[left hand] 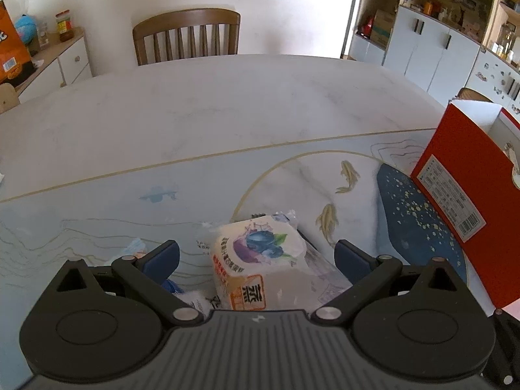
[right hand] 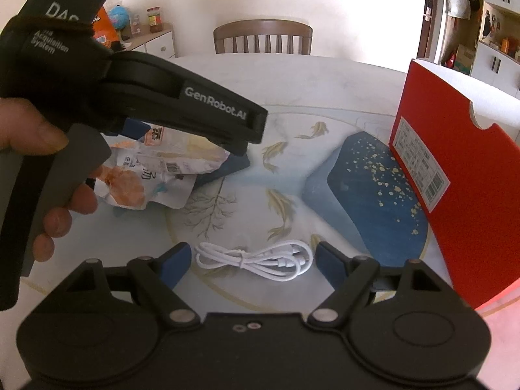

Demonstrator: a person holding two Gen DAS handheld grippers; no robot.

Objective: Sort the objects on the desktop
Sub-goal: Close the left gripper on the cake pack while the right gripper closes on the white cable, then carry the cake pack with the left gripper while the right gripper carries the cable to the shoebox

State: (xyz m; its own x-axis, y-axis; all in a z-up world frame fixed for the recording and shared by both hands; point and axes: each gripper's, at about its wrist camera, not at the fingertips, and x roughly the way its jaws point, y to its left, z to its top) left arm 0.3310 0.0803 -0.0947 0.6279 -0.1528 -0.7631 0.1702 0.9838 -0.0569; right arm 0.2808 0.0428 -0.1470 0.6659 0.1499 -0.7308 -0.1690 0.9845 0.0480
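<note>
In the left wrist view my left gripper (left hand: pixel 256 256) stands open around a white wrapped snack with a blueberry picture (left hand: pixel 260 253); both blue pads are clear of it. More snack packets (right hand: pixel 156 169) lie under that gripper (right hand: pixel 248 138), which a hand (right hand: pixel 48 201) holds at the left of the right wrist view. My right gripper (right hand: pixel 252 260) is open low over the mat. A coiled white cable (right hand: pixel 256 260) lies on the mat between its fingers, untouched. A tall red box (right hand: pixel 455 169) stands to the right, also seen as the red box (left hand: pixel 464 195) in the left wrist view.
A pale mat with fish and a dark blue patch (right hand: pixel 367 188) covers the near part of the marble table (left hand: pixel 211 104). A wooden chair (left hand: pixel 187 35) stands at the far edge. A sideboard (left hand: pixel 55 61) is at the left, white cabinets (left hand: pixel 432 42) at the right.
</note>
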